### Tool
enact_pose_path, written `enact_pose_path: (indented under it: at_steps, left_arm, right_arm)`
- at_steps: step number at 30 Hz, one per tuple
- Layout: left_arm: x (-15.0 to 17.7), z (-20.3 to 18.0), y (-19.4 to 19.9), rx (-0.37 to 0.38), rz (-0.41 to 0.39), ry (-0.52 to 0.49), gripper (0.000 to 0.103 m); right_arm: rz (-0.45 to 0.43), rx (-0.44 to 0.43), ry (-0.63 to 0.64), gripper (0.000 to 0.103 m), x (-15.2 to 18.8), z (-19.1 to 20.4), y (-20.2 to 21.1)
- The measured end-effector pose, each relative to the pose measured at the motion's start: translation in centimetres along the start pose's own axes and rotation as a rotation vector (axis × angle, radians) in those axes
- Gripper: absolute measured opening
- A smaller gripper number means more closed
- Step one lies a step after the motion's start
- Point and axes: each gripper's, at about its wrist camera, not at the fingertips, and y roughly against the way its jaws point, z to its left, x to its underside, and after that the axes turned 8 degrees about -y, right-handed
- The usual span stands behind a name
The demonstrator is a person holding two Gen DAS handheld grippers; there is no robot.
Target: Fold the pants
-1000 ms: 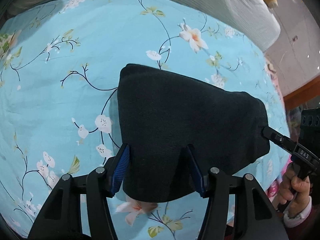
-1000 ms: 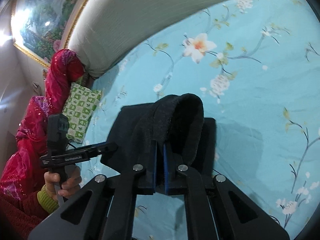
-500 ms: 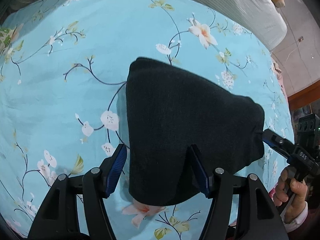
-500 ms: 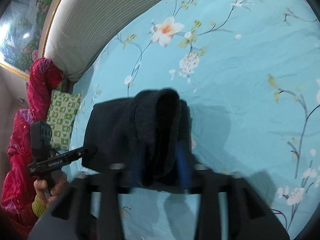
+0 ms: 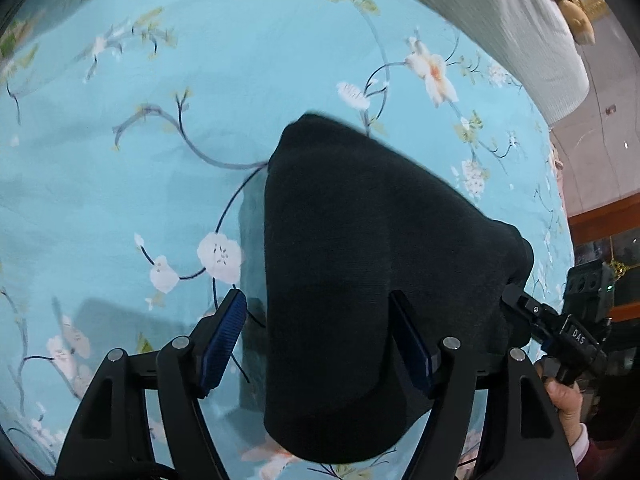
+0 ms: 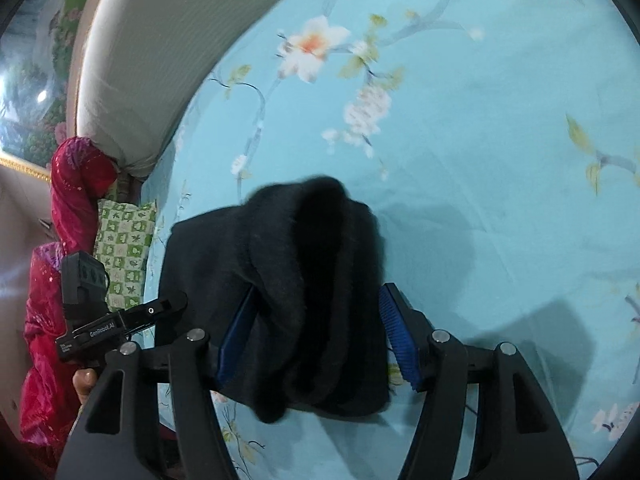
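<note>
The black pants (image 5: 372, 280) lie folded into a thick bundle on the light blue flowered bedsheet (image 5: 160, 120). My left gripper (image 5: 320, 344) is open, its blue pads wide apart with the near end of the bundle between them. In the right wrist view the pants (image 6: 304, 288) show their rolled, fuzzy edge. My right gripper (image 6: 316, 336) is open, its pads apart on both sides of that edge. The right gripper also shows at the bundle's right corner in the left wrist view (image 5: 520, 308), and the left gripper shows at the left in the right wrist view (image 6: 168, 308).
A long white striped bolster (image 6: 160, 40) lies along the far side of the bed. A green patterned pillow (image 6: 124, 252) and red cloth (image 6: 68, 208) sit at the bed's corner. A wooden furniture edge (image 5: 600, 216) stands beyond the bed.
My right gripper was shut on the pants' folded edge a second ago and has opened wide. Both views have shifted slightly over the bundle; the left gripper stays open.
</note>
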Motion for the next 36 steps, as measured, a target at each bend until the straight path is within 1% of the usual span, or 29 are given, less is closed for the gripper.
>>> enact_pose_path:
  at_steps: [1,4,7,10,14,16,17,19,20,21,23,27,30,32,36]
  left_arm:
    - [0.1,0.5,-0.6,0.019,0.008,0.014,0.074]
    - [0.4,1.2,-1.6,0.037,0.004,0.023,0.074]
    - [0.4,1.0,-1.7,0.021,-0.008,-0.013,0.074]
    - [0.4,0.6,-1.8,0.000,-0.024,-0.063,0.074]
    - [0.7,0.9,-2.0,0.016,-0.050,-0.071,0.072]
    - [0.8,0.7,-1.9,0.006,-0.054,-0.077,0.072]
    - [0.8,0.6,-1.9,0.004,-0.055,-0.076,0.070]
    - [0.8,0.6,-1.9,0.031,-0.056,-0.062,0.059]
    - [0.9,0.7,-1.8,0.059,-0.056,-0.052,0.049]
    - [1.0,0.7,-1.6,0.075,-0.059,-0.039,0.049]
    - [1.1,0.5,-1.3,0.071,-0.066,-0.041,0.045]
    - [1.2,0.1,-0.3,0.069,-0.086,-0.042,0.038]
    - [1.2,-0.1,1.2,0.085,-0.110,-0.041,0.035]
    - [1.1,-0.2,2.3,0.102,-0.131,-0.045,0.034]
    - [0.5,0.2,4.2,0.090,-0.180,-0.054,0.034]
  right_arm:
    - [0.009,-0.009,-0.014,0.063,0.1,-0.7,-0.3]
    - [0.003,-0.016,0.013,0.062,0.4,-0.9,-0.4]
    - [0.007,-0.002,0.045,0.061,0.3,-0.5,-0.6]
    - [0.009,-0.005,0.053,0.061,0.1,-0.6,-0.7]
    - [0.009,0.000,0.065,0.061,0.2,-0.5,-0.8]
    - [0.009,0.005,0.071,0.061,0.3,-0.3,-0.9]
    - [0.010,0.007,0.072,0.061,0.3,-0.2,-0.9]
    - [0.011,0.005,0.066,0.061,0.3,-0.2,-1.1]
    - [0.013,0.002,0.064,0.061,0.4,-0.1,-1.1]
    - [0.015,-0.001,0.062,0.061,0.4,-0.1,-1.2]
    - [0.016,0.000,0.060,0.061,0.6,0.1,-1.3]
    - [0.008,0.004,0.076,0.049,0.7,0.8,-0.8]
    - [-0.003,-0.003,0.106,0.045,0.7,1.9,-0.1]
    - [-0.009,-0.016,0.123,0.044,0.4,2.6,0.3]
    - [-0.004,-0.065,0.134,0.043,-0.9,4.0,0.3]
